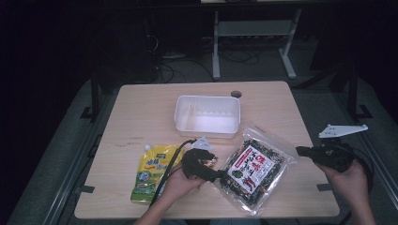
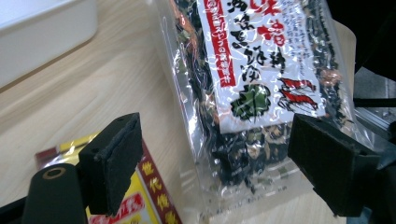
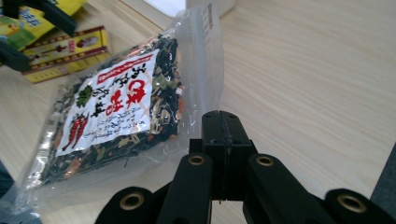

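A clear bag of dark dried mix (image 1: 253, 169) with a red and white label lies on the table's front right part. My left gripper (image 1: 219, 176) is at the bag's left end, low over a small red and yellow packet (image 1: 210, 161). In the left gripper view its jaws stand wide open (image 2: 217, 172), with the bag's (image 2: 252, 93) near end between them and untouched, and the packet (image 2: 147, 196) below the left jaw. My right gripper (image 1: 301, 150) hovers off the bag's right edge. Its jaws (image 3: 222, 135) are pressed together with nothing in them, beside the bag (image 3: 116, 112).
A white plastic tub (image 1: 207, 127) stands empty at the table's middle, behind the bag. A yellow-green spouted pouch (image 1: 152, 173) lies at the front left under the left gripper's cable. The wooden table (image 1: 150, 108) has a cable hole (image 1: 236, 93) at the back.
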A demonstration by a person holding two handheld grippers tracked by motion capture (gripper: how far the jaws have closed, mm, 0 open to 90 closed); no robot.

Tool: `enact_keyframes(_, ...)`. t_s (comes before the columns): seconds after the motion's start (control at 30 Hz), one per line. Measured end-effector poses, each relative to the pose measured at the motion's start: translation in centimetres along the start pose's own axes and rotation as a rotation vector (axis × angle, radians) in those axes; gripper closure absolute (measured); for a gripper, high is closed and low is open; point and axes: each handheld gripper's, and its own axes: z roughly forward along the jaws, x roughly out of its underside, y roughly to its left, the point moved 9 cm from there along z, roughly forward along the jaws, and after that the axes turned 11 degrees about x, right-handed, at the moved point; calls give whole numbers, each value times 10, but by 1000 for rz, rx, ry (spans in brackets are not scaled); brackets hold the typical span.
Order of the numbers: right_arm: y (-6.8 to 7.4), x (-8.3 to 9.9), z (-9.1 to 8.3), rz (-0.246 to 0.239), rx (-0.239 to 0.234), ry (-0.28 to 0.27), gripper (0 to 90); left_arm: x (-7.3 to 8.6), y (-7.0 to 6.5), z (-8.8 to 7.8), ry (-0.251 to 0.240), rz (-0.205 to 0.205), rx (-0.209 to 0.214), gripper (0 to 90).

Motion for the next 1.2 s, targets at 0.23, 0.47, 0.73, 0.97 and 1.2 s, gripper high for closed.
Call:
enact_keyframes(0.23, 11, -17, -21, -42, -7, -51, 896, -6, 9, 17, 32, -25, 39, 176)
enact_keyframes(0.47, 21, -32, -36, -78, -25, -99, 896, -13, 11, 31, 58, -48, 100, 205)
enact_keyframes(0.73, 30, -44, -44, -99, -41, -139, 896, -19, 11, 41, 70, -99, 225, 242)
enact_keyframes(0.97, 30, -48, -39, -91, -51, -143, 896, -19, 11, 39, 61, -114, 289, 389)
enact_keyframes(1.2, 25, -49, -40, -64, -57, -163, 897, -22, 10, 31, 17, -85, 315, 589)
